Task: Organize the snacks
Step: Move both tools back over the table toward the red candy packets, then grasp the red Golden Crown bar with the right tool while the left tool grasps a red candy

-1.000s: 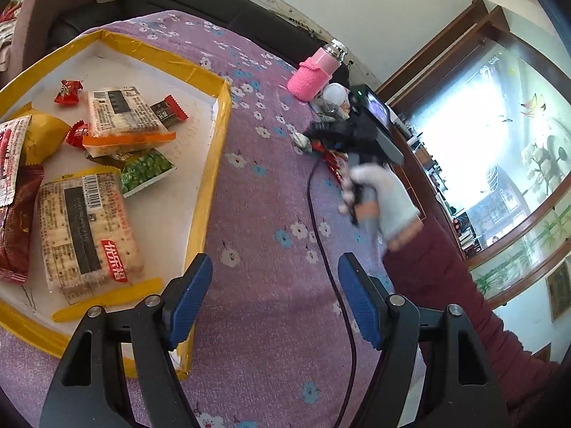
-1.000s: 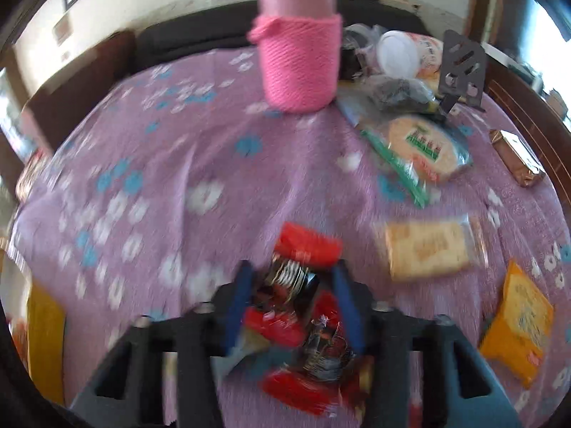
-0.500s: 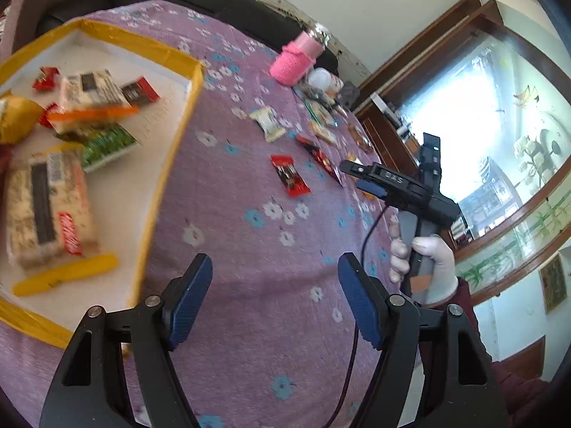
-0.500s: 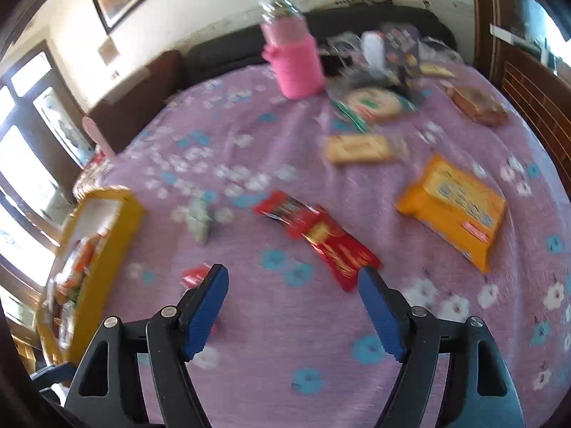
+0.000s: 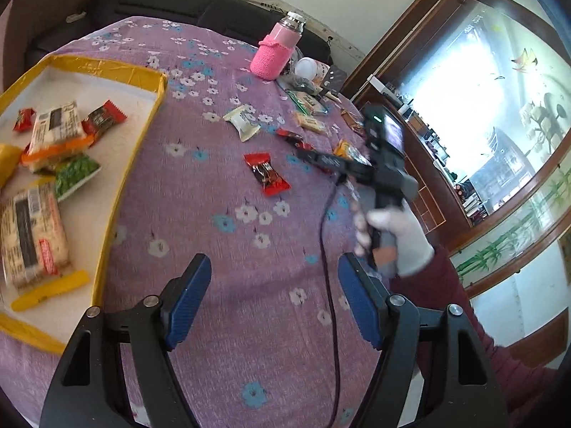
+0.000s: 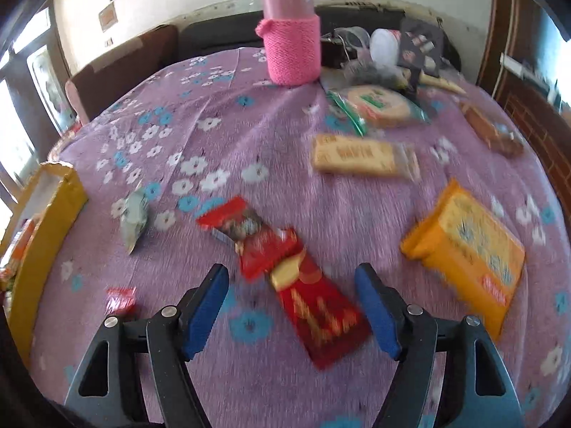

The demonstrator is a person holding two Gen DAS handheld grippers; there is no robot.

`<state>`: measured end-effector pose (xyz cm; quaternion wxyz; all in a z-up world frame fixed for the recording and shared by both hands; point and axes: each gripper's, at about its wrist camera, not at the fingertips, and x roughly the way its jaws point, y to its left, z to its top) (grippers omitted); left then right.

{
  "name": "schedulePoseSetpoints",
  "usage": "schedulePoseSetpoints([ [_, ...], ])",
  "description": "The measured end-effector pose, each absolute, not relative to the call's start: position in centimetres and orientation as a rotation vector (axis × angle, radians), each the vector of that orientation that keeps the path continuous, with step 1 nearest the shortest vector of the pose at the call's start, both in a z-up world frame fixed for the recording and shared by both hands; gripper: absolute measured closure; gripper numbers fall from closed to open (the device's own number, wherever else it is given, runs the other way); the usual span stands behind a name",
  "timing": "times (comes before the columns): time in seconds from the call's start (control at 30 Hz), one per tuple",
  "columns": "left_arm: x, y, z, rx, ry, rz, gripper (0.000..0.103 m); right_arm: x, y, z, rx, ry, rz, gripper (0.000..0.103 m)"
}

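Observation:
My left gripper (image 5: 274, 296) is open and empty over the purple flowered cloth, right of the yellow-rimmed tray (image 5: 139, 135) that holds several snack packs. A small red candy (image 5: 267, 174) and a white pack (image 5: 242, 123) lie ahead of it. My right gripper (image 6: 292, 303) is open and empty, low over a long red packet (image 6: 314, 306) and a red wrapper (image 6: 246, 228). An orange pack (image 6: 471, 249), a biscuit pack (image 6: 357, 155) and a small red candy (image 6: 121, 299) lie around it. The right gripper also shows in the left wrist view (image 5: 310, 155).
A pink-sleeved flask (image 6: 291, 32) stands at the far edge with a round cracker pack (image 6: 378, 105), a white jar (image 6: 383, 44) and clutter. A brown bar (image 6: 492, 130) lies far right. A cable (image 5: 328, 267) trails across the cloth.
The right gripper let go of the red candy, pulled back open, then came forward low over the long red packet. The left gripper stayed open while its view swung about.

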<state>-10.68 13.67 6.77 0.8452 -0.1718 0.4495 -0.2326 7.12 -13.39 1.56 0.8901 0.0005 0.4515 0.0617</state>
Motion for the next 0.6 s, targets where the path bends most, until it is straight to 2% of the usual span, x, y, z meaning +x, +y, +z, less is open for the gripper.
schedulePoseSetpoints([
  [0.03,-9.9,13.4,6.5,-0.358,0.957,-0.489,0.03,6.4,-13.9,1.4,0.013,0.936,0.131,0.029],
  [0.1,-8.2,12.8,6.0,-0.354,0.975,-0.49,0.03,5.2,-14.2,1.4,-0.003,0.913,0.107,0.048],
  [0.13,-7.3,12.4,5.7,-0.359,0.985,-0.494,0.03,5.0,-14.3,1.4,-0.017,0.905,0.082,0.065],
  [0.17,-6.7,12.1,5.5,-0.365,0.995,-0.5,0.03,5.0,-14.5,1.4,-0.004,0.901,0.09,0.07],
  [0.37,-2.9,8.9,4.4,-0.331,1.024,-0.437,0.031,4.8,-15.4,1.7,0.079,0.89,0.113,0.073],
  [0.6,1.5,3.6,1.8,-0.149,1.034,-0.348,0.031,4.0,-16.4,3.3,0.171,0.862,0.182,0.072],
])
